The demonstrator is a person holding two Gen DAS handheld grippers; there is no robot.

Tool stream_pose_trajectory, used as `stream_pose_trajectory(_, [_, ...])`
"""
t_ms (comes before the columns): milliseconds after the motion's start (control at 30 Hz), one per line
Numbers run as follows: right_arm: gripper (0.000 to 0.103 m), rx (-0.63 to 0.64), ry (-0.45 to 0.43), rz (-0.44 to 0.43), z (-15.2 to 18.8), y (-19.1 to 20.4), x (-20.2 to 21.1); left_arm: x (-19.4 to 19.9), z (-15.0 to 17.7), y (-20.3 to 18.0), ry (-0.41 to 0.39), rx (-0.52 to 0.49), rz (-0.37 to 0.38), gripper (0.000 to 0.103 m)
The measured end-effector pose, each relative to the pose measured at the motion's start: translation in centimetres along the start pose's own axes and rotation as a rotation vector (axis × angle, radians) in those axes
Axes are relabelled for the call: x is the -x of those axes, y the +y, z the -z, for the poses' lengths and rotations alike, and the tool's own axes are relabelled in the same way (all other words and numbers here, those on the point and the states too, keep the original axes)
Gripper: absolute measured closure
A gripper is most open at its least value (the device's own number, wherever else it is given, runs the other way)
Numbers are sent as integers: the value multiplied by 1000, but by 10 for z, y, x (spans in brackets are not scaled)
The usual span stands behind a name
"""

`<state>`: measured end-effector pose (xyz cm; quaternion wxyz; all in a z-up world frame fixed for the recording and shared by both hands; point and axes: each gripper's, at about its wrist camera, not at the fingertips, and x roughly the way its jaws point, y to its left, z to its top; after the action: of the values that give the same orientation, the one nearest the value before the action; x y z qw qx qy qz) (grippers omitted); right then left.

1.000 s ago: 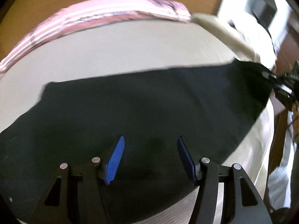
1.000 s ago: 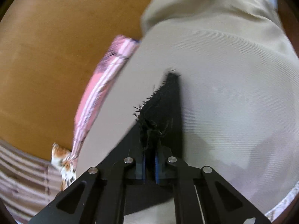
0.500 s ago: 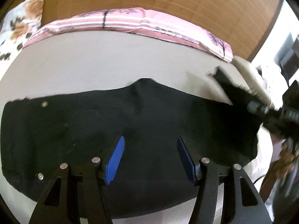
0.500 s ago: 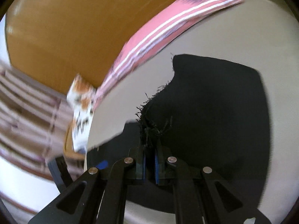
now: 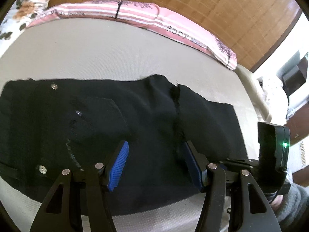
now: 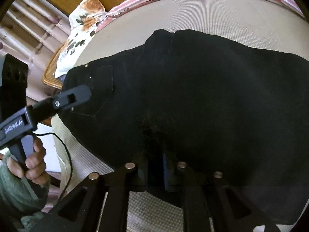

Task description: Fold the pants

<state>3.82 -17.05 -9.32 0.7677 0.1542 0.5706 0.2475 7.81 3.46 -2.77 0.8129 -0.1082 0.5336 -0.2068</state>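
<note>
Black pants (image 5: 96,119) lie on the beige bed (image 5: 115,54), one leg end folded back over the rest, its frayed hem (image 5: 176,116) running across the middle. My left gripper (image 5: 154,148) hovers open just above the cloth with nothing between its blue pads. My right gripper (image 6: 156,154) sits low over the frayed hem (image 6: 151,135). Its jaws are opening, a narrow gap shows, and the hem lies between them without being pinched. The left gripper (image 6: 73,96) also shows in the right wrist view, over the waist pocket, held by a hand (image 6: 34,158).
A pink striped blanket (image 5: 154,19) lies along the far edge of the bed against a wooden headboard (image 5: 212,5). A floral pillow (image 6: 85,25) and a wicker piece (image 6: 52,73) sit past the left end. Furniture (image 5: 293,75) stands to the right.
The right gripper swept the hem across and laid it on the pants, and its jaws have parted. The left gripper shifted sideways and rolled; the waist buttons are now in its view.
</note>
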Motion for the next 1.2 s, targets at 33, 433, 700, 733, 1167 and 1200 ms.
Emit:
stream_pose_trajectory(33, [67,6,2,-7,0,4,2,-1,0,-1,9,5,17,43])
stream_pose_trajectory(433, [59,-174,-189,7,18,-44,81,-35,7,-9,243,176,222,44])
stream_pose_trajectory(700, [59,-263,-230,-17,21,-67,87,-60,15,-9,362,279,237,60])
stream_pose_trajectory(733, [59,-268,-232,-19,22,-69,87,-61,16,-9,369,283,231,60])
stream_pose_trajectory(1167, [59,-314,-234,-28,26,-81,83,-70,23,-16,352,285,196,72])
stream_pose_trajectory(1200, [59,-321,-235,-26,27,-82,83,-72,25,-17,358,276,194,92])
